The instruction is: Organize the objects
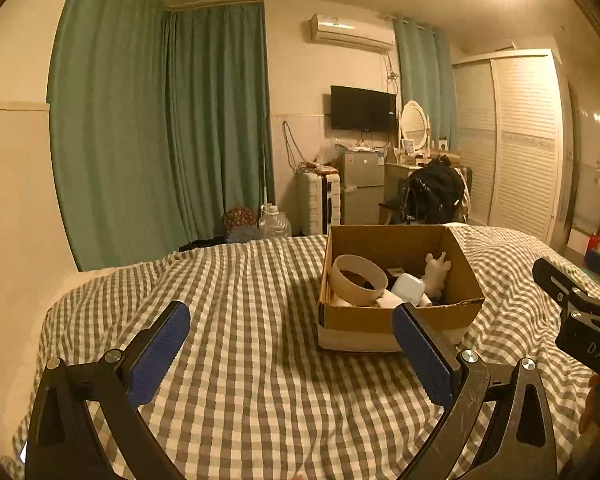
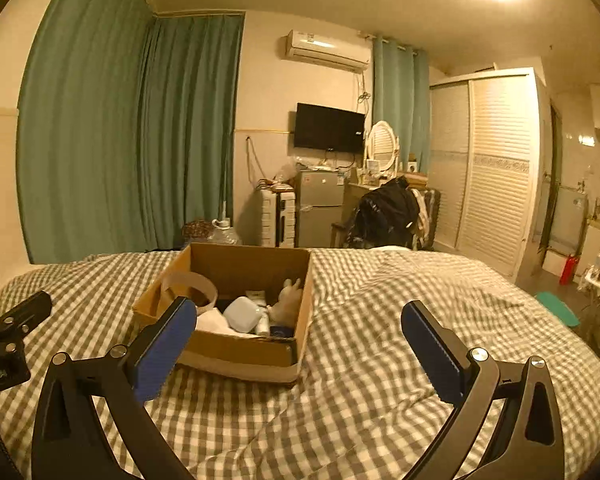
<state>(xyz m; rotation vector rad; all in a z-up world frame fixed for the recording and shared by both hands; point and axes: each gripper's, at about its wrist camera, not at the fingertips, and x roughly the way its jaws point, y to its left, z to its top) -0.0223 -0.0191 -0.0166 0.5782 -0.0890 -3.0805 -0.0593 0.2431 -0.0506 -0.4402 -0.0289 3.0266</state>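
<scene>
- Both sets of fingers are spread wide with nothing held between them: the left gripper (image 1: 290, 338) and the right gripper (image 2: 296, 334) are kept just above the bed.
- A big bed cover (image 1: 240, 360) with grey and white checks is seen under everything. It looks soft and wrinkly, so things set on it may tip.
- A cardboard box (image 1: 400, 318) is found on the cover, at about 1 o'clock from the left gripper and 11 o'clock from the right gripper. It looks light and a bit bendy, and its front edge is torn, so it is best held by a side wall.
- A brown paper ring (image 1: 358, 280) is leaned at the 9 o'clock side inside the box. It can be squashed, so only a gentle pinch on its rim is wanted.
- A soft toy (image 1: 436, 274) is tucked at the 3 o'clock side. It is squishy and can be grabbed around the body.
- A smooth white case (image 1: 408, 288) is seen in the middle. It may be slippery, so its flat sides should be pinched.
</scene>
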